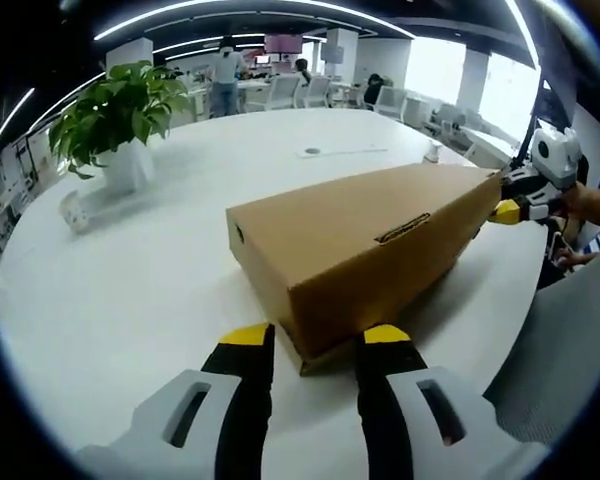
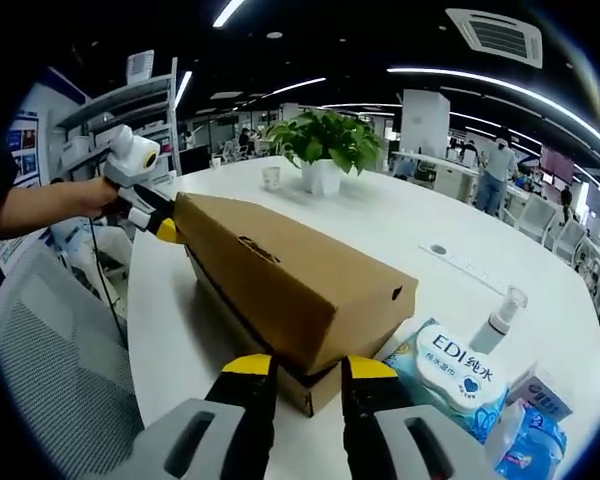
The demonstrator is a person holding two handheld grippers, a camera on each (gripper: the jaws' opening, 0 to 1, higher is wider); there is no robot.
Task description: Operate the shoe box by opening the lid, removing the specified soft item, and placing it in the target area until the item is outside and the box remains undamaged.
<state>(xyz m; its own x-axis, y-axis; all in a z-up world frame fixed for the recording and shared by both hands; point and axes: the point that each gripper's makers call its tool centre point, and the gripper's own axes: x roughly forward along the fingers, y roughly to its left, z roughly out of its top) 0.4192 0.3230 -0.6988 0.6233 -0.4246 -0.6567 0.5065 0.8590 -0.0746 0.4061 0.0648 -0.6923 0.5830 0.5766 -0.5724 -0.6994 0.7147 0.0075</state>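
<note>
Shoe box (image 1: pixel 365 250): brown cardboard, lid down, lying lengthwise on the round white worktop (image 1: pixel 130 290) between the two grippers. In the right gripper view the lid (image 2: pixel 280 265) sits a little raised over the darker base at the near end.

Left gripper (image 1: pixel 315 345): yellow-tipped black jaws apart, one on each side of the box's near corner, at the level of the lid's lower edge; clamping not seen. In the right gripper view it (image 2: pixel 165 228) is at the far end of the box, tips against the cardboard, held by a hand (image 2: pixel 85 195).

Right gripper (image 2: pixel 298 370): jaws apart, set either side of the box's near bottom corner (touching or just short of it cannot be told). In the left gripper view it (image 1: pixel 510 210) meets the far end of the box, a hand (image 1: pixel 585 200) behind it.

Potted plant (image 1: pixel 120 115): green leaves in a white pot, on the worktop well beyond the box.

Wet-wipes pack (image 2: pixel 455 375): white and blue, just beside the box's near end in the right gripper view.

Spray bottle (image 2: pixel 500 320): clear, standing behind the wipes.

Small blue and white packets (image 2: pixel 535 420): beside the wipes, away from the box.

Mesh chair back (image 2: pixel 55 360): grey, at the worktop's edge beside the box.
</note>
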